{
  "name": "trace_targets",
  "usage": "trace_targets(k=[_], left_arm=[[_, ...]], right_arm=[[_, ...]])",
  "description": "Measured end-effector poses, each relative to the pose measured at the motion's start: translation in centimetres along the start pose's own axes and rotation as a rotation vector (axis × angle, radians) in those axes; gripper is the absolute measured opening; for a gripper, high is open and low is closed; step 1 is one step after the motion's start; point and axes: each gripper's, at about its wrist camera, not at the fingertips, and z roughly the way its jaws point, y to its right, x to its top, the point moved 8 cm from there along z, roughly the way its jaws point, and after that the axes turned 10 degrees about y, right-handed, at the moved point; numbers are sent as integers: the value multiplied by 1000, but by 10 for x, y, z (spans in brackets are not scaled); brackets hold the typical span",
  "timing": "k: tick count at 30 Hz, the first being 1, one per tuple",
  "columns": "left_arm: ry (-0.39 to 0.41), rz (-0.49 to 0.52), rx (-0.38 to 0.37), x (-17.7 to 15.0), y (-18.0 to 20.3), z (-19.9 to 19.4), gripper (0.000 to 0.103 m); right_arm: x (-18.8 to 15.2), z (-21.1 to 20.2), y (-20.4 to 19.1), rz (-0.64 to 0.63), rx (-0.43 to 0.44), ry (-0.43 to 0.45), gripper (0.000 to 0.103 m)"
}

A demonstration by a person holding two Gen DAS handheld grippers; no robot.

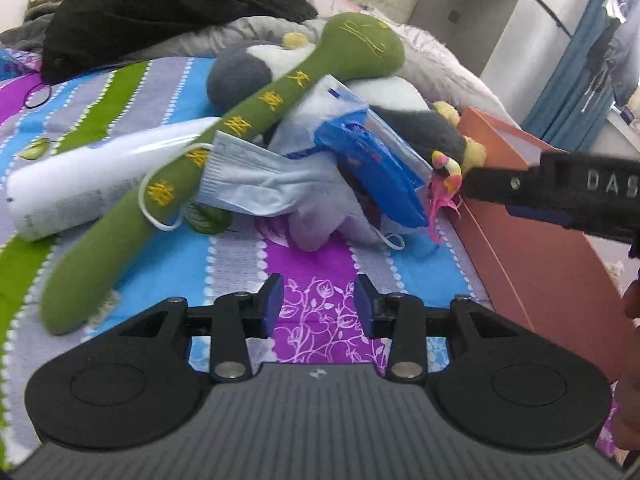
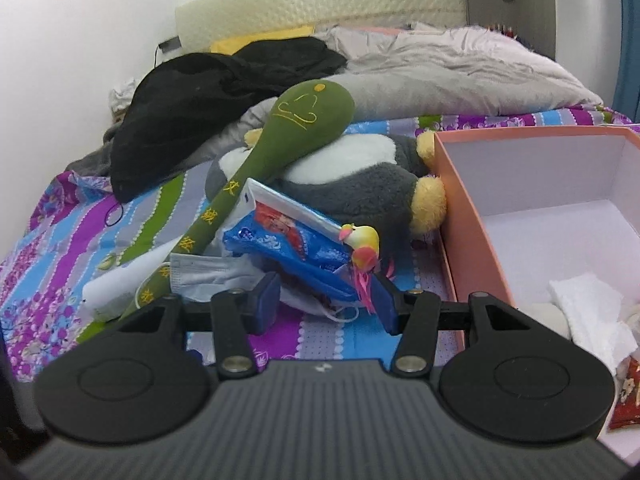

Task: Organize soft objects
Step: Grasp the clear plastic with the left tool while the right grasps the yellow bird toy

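Note:
A pile of soft things lies on the striped bedsheet: a long green plush club [image 1: 224, 136] [image 2: 256, 160], a grey-and-white plush penguin [image 1: 248, 72] [image 2: 352, 184], a pale blue face mask [image 1: 256, 184] [image 2: 212, 276], a blue plastic packet [image 1: 372, 160] [image 2: 288, 240] and a small pink-and-yellow bird toy [image 1: 446, 176] [image 2: 362, 248]. My left gripper [image 1: 319, 304] is open and empty over the sheet in front of the pile. My right gripper [image 2: 326, 300] is open, its right finger beside the bird toy's pink feathers. It enters the left wrist view from the right, and there its finger [image 1: 492, 184] ends at the bird.
An open pink cardboard box [image 2: 460, 200] [image 1: 532, 240] stands right of the pile, holding white cloth [image 2: 588, 312] and a red pouch [image 2: 628, 400]. A white tube [image 1: 92, 184] lies left of the club. Black clothing [image 2: 216, 92] and a grey duvet [image 2: 460, 76] lie behind.

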Motion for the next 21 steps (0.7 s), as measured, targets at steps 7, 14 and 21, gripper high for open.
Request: trace_targets(k=[7,14,21], left_arm=[[11,-42,13,-11,-3,12,44],[27,-28,24,-4,-1,32,44],[46,-11,54,1,4,60,44]], right_arm=[[-2,5,3,4,-22,-16,52],[7,28,15,20,-41,-10,49],[9,57,26,51,-54,-25,43]])
